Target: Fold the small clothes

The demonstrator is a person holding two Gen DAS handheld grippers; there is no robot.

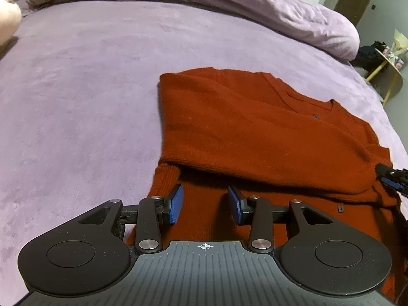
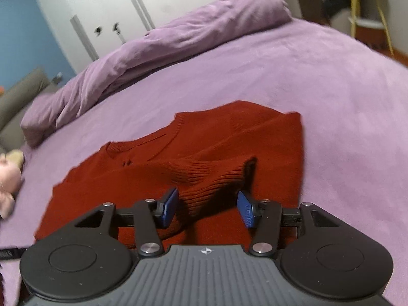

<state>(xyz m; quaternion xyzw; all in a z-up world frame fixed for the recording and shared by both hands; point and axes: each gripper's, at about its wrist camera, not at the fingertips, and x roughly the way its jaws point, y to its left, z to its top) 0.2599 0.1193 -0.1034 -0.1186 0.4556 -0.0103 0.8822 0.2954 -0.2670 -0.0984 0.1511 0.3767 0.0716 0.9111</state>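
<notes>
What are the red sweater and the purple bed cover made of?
The red sweater looks like knitted wool or a wool-like yarn: matte, slightly fuzzy, with ribbing on the cuff. The purple bed cover looks like soft plush or fleece: matte, with faint brushed patches. The exact fibre cannot be told.

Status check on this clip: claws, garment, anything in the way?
Left claw open, empty, over hem. Right claw open, ribbed cuff between pads, unpinched. Rust-red knitted sweater part-folded on purple bedspread. Nothing obstructing.
</notes>
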